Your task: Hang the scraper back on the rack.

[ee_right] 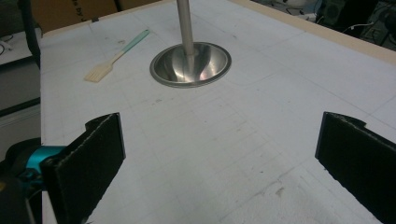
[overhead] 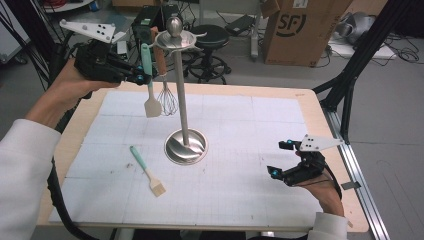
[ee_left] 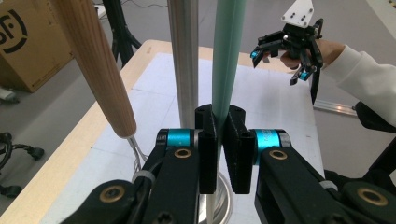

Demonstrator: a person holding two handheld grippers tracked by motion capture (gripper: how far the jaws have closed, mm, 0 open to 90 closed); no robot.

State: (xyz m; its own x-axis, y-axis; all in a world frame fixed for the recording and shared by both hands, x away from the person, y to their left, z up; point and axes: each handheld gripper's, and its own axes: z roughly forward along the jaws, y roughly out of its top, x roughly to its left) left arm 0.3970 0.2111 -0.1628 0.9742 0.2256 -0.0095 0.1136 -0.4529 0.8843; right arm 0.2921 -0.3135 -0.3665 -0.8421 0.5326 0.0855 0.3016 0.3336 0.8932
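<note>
White gridded matting covers the desk (overhead: 300, 100). Left gripper (ee_left: 218, 140) fingers pinch the teal spatula (overhead: 148, 85) handle near the stand (overhead: 183, 100) hooks; a tug could topple it. Right gripper (overhead: 287, 160) fingers spread, idle.

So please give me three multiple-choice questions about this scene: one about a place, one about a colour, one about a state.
1. Where does the pastry brush lie?
A. on the mat, left of the stand's base
B. hanging from the stand
C. in the right hand-held gripper

2. What colour is the handle of the spatula?
A. red
B. mint green
C. black

3. How does the left hand-held gripper stand?
A. wide open
B. shut on the whisk
C. shut on the spatula

Answers: 1 A, the brush lies flat beside the stand. 2 B, the left gripper view shows a pale green handle. 3 C, both pads press that handle, while the whisk hangs free beside it.
</note>
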